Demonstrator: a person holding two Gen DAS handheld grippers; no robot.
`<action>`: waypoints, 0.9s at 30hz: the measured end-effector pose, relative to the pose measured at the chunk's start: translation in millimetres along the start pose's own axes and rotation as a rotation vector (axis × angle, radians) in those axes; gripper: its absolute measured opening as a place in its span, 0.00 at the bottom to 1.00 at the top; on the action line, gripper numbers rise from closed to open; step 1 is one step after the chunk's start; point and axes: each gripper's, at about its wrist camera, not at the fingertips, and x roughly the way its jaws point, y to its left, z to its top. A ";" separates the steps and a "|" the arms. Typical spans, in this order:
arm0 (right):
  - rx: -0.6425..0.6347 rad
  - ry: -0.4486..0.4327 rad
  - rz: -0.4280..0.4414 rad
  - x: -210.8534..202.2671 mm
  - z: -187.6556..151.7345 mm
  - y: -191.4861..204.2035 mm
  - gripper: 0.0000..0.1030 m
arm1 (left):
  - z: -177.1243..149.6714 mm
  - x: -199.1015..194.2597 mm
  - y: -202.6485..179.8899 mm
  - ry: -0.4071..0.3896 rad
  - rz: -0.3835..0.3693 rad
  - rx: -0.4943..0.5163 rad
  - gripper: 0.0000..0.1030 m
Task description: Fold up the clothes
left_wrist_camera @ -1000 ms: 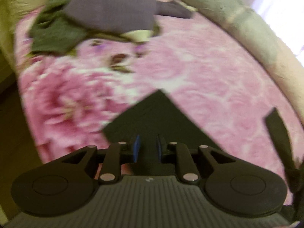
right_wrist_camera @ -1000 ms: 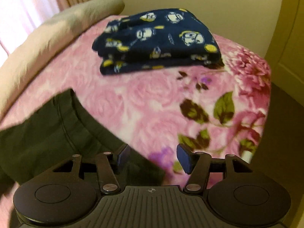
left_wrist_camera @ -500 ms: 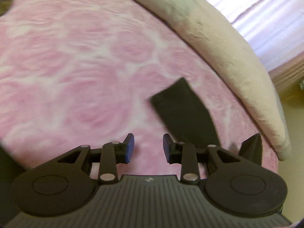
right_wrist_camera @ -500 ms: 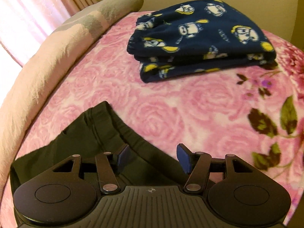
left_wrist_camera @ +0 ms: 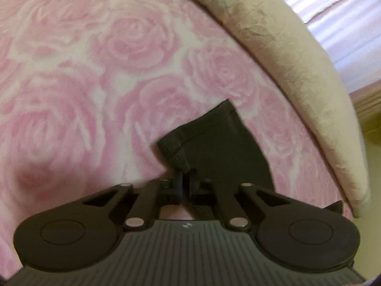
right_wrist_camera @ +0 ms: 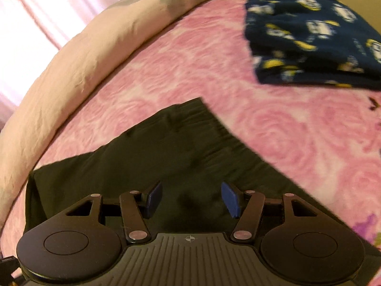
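Dark garment lies flat on my rose-print blanket; my left gripper has just clamped onto its hemmed corner, while my right gripper hovers spread above the cloth, grasping nothing.

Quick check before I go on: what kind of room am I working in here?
Most likely a bedroom. The dark garment lies on a pink rose-print blanket spread like a bed cover, a long pale bolster runs along its far edge, and light curtains hang behind. A folded navy printed fleece sits nearby.
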 end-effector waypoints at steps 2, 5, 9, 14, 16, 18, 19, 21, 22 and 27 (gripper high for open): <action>-0.014 0.011 0.006 5.7 -0.6 8.2 0.57 | 4.6 -18.3 -3.5 -0.031 -0.050 0.028 0.02; -0.050 0.031 0.005 13.4 -0.3 20.3 0.57 | 12.7 -67.1 -18.0 -0.098 -0.118 0.111 0.02; -0.118 0.061 0.019 23.3 0.6 35.6 0.57 | 40.6 -159.2 -38.1 -0.282 -0.190 0.168 0.02; -0.206 0.086 0.042 33.4 -3.3 58.4 0.57 | 88.8 -199.6 -48.1 -0.428 0.061 0.201 0.25; -0.238 0.095 0.058 36.8 -7.7 67.7 0.57 | 104.4 -191.6 -40.7 -0.390 0.154 0.162 0.24; -0.276 0.102 0.074 38.1 -12.0 76.7 0.57 | 106.0 -179.4 -24.5 -0.328 0.143 0.120 0.27; -0.297 0.103 0.080 38.2 -14.1 79.9 0.57 | 101.7 -171.7 -14.1 -0.283 0.144 0.088 0.28; -0.340 0.104 0.078 38.9 -18.6 84.1 0.57 | 90.6 -154.9 8.0 -0.193 0.148 0.019 0.31; -0.362 0.106 0.074 39.5 -20.9 85.7 0.57 | 81.7 -144.9 20.2 -0.154 0.158 -0.020 0.31; -0.384 0.117 0.038 41.6 -25.6 78.1 0.57 | 45.3 -100.7 78.3 -0.043 0.202 -0.227 0.31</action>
